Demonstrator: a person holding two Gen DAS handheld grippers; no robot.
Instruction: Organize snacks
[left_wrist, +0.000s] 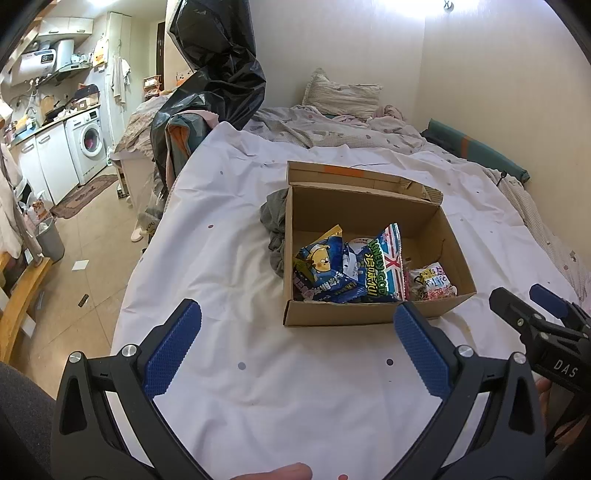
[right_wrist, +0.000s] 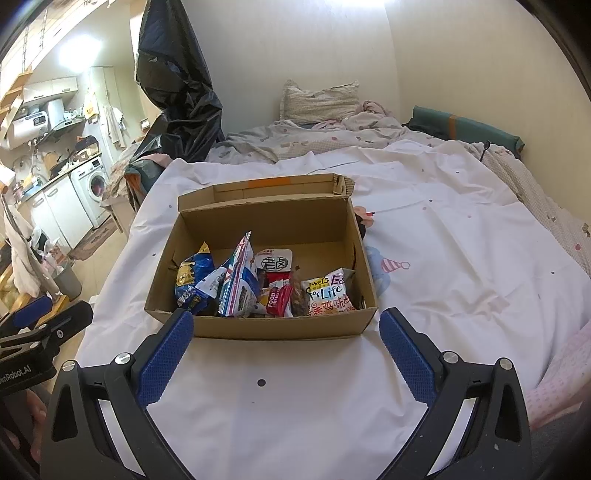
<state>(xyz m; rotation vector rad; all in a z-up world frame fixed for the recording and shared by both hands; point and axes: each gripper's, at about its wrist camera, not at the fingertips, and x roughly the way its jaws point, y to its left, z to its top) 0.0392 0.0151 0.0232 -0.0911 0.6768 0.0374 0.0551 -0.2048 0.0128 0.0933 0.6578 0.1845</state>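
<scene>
An open cardboard box (left_wrist: 332, 317) (right_wrist: 258, 328) stands on the white bed sheet and holds several snack packets. Among them are a blue packet with a yellow cartoon face (left_wrist: 321, 273) (right_wrist: 192, 277), a flag-patterned packet (left_wrist: 384, 266) (right_wrist: 240, 280), a red packet (right_wrist: 279, 295) and a white packet with colourful lettering (left_wrist: 432, 284) (right_wrist: 327, 293). My left gripper (left_wrist: 297, 325) is open just short of the box's near wall, nothing between its fingers. My right gripper (right_wrist: 286, 328) is open too, straddling the near wall from the front. The right gripper (left_wrist: 539, 314) shows in the left wrist view.
A grey cloth (left_wrist: 275, 225) lies against the box's left side. A black plastic bag (left_wrist: 218, 81) hangs at the bed's far left. Pillow (right_wrist: 319, 101) and crumpled duvet lie at the head. The bed's left edge drops to a tiled floor (left_wrist: 88, 258).
</scene>
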